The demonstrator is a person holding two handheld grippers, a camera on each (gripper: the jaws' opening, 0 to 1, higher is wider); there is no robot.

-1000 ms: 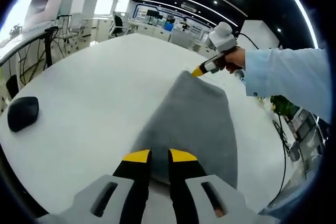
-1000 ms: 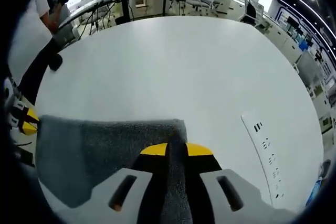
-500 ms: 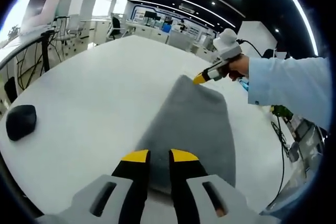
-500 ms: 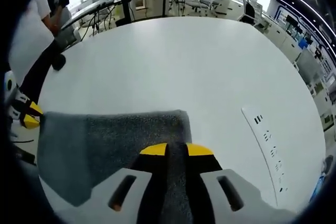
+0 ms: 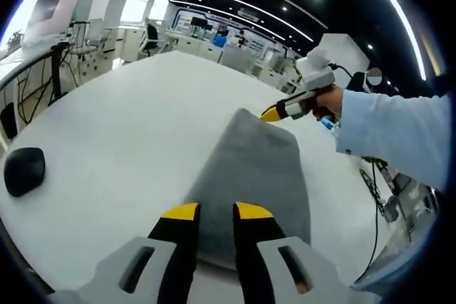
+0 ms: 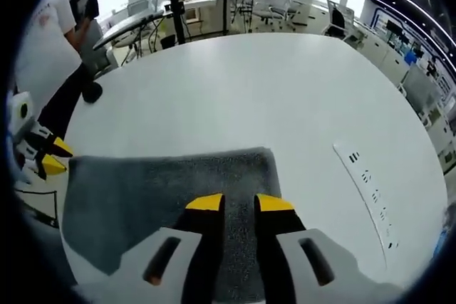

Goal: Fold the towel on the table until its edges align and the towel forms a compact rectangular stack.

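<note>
A grey towel [image 5: 253, 176] lies folded and flat on the white round table [image 5: 128, 119], a long rectangle running away from my left gripper [image 5: 216, 211]. That gripper hovers over the towel's near end, its yellow-tipped jaws slightly apart with nothing pinched. In the right gripper view the towel [image 6: 157, 190] spreads left from my right gripper [image 6: 240, 203], which stands open above its edge. The right gripper [image 5: 274, 112] sits just off the towel's far corner. The left gripper [image 6: 51, 158] shows at the towel's left end, tips apart.
A black rounded object [image 5: 23, 171] rests near the table's left rim [image 6: 91, 92]. A white power strip [image 6: 367, 194] lies to the right of the towel. A person in white [image 6: 46, 40] stands beyond the table. Desks and chairs line the background.
Both grippers' jaws have parted and let go of the towel, which now lies flat instead of rising between the right jaws. Both views have shifted slightly.
</note>
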